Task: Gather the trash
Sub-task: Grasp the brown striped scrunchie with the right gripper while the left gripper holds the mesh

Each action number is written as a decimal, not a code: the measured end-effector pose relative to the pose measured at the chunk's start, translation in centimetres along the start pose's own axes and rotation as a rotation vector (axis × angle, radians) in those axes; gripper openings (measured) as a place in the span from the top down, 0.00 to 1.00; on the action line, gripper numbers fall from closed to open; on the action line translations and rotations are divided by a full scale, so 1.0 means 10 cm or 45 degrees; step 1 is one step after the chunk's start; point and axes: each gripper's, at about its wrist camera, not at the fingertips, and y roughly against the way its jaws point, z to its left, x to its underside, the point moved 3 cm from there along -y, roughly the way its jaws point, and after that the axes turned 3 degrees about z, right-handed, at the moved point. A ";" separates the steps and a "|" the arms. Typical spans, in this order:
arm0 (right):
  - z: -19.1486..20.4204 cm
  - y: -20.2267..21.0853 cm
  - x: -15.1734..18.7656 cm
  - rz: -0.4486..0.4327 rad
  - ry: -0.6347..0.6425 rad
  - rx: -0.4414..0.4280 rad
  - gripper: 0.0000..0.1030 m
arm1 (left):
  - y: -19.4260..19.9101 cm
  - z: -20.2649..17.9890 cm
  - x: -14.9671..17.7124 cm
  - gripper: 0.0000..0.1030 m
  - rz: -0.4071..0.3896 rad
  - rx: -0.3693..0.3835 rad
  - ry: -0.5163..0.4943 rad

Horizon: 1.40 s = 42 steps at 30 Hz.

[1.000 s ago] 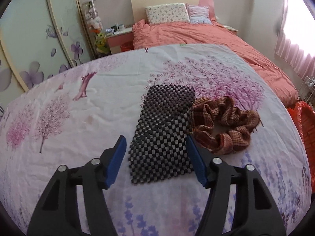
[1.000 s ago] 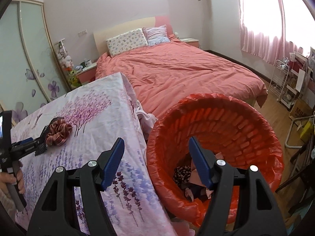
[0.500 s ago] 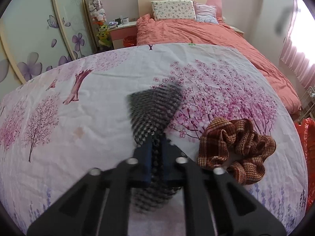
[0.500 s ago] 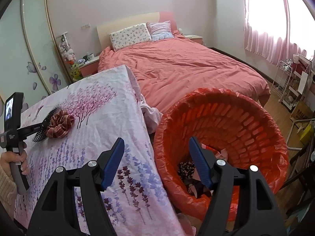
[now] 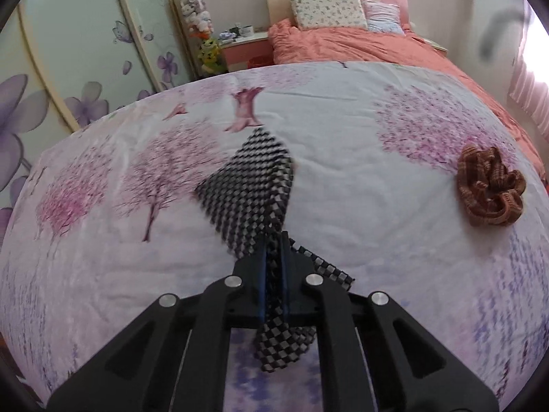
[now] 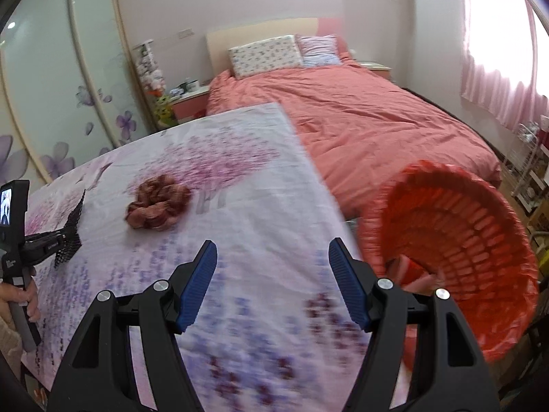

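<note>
My left gripper (image 5: 272, 240) is shut on a black checkered mesh mat (image 5: 254, 185) and holds it lifted off the floral sheet (image 5: 343, 158); the mat also shows in the right wrist view (image 6: 70, 237), pinched by the left gripper (image 6: 67, 237). A brown plaid scrunchie (image 5: 489, 187) lies on the sheet to the right, also in the right wrist view (image 6: 158, 206). My right gripper (image 6: 272, 271) is open and empty above the sheet. An orange trash basket (image 6: 456, 250) with scraps inside stands to its right.
A bed with a salmon cover (image 6: 360, 116) and pillows (image 6: 264, 55) lies behind. A wardrobe with flower doors (image 5: 68, 55) is at left. A nightstand with toys (image 5: 236, 41) stands by the headboard. Pink curtains (image 6: 504, 61) hang at right.
My left gripper closed on the mesh mat and lifted it, moving left away from the scrunchie. My right gripper swung left from over the basket to above the sheet.
</note>
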 end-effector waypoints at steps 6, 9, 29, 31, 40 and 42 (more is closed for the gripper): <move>0.56 -0.22 -0.03 -0.012 0.050 -0.009 0.34 | 0.02 -0.02 0.07 0.90 -0.055 -0.012 0.008; 0.74 -0.33 -0.04 0.012 0.031 -0.027 0.34 | 0.01 0.07 0.05 0.89 -0.053 0.065 0.069; 1.30 -0.92 -0.16 0.108 0.002 0.129 0.31 | -0.01 0.17 0.06 0.87 -0.050 0.141 0.138; 1.24 -0.95 -0.14 0.134 -0.038 0.120 0.31 | -0.01 0.18 0.06 0.87 -0.050 0.137 0.135; 1.12 -0.89 -0.13 0.095 -0.153 0.007 0.34 | -0.01 0.16 0.06 0.87 -0.050 0.131 0.131; 1.18 -0.81 -0.19 0.010 -0.132 0.001 0.34 | -0.01 0.16 0.07 0.87 -0.050 0.131 0.131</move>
